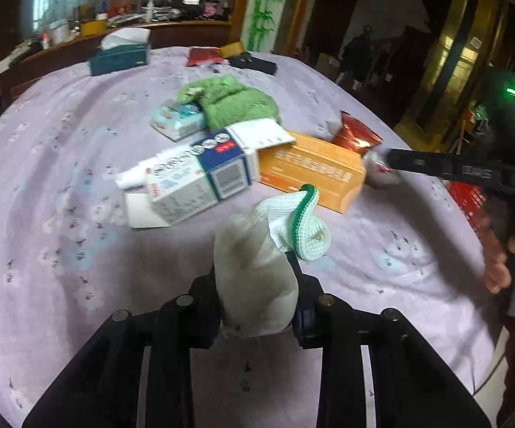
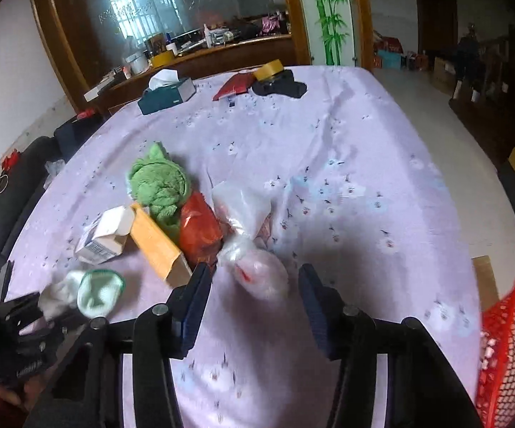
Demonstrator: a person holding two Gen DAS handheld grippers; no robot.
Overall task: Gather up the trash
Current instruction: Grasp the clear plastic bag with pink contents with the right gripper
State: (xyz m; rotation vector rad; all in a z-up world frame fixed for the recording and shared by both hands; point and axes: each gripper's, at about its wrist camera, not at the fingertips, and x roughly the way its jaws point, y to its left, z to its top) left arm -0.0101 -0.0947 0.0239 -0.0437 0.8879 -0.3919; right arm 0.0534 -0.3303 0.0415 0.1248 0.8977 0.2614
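A white sock with a green cuff point(image 1: 257, 271) was clamped in the left hand-held gripper point(image 1: 257, 306) above the table point(image 1: 61, 249). The right hand-held gripper point(image 2: 254, 285) was spread wide around a clear plastic bag point(image 2: 257, 271) lying beside the orange carton point(image 2: 157, 246).

A lived-in room around a table point(image 2: 382, 149) under a lilac flowered cloth.

Behind the table runs a cluttered wooden shelf point(image 2: 222, 48) below a big wood-framed glass panel point(image 2: 172, 10), which shows a bright barred window, perhaps as a reflection. Beside it stands a white panel point(image 2: 329, 14) painted with green bamboo. The wall point(image 2: 4, 82) at left is white, the floor point(image 2: 436, 107) pale, and dark doorways point(image 1: 332, 21) open beyond.
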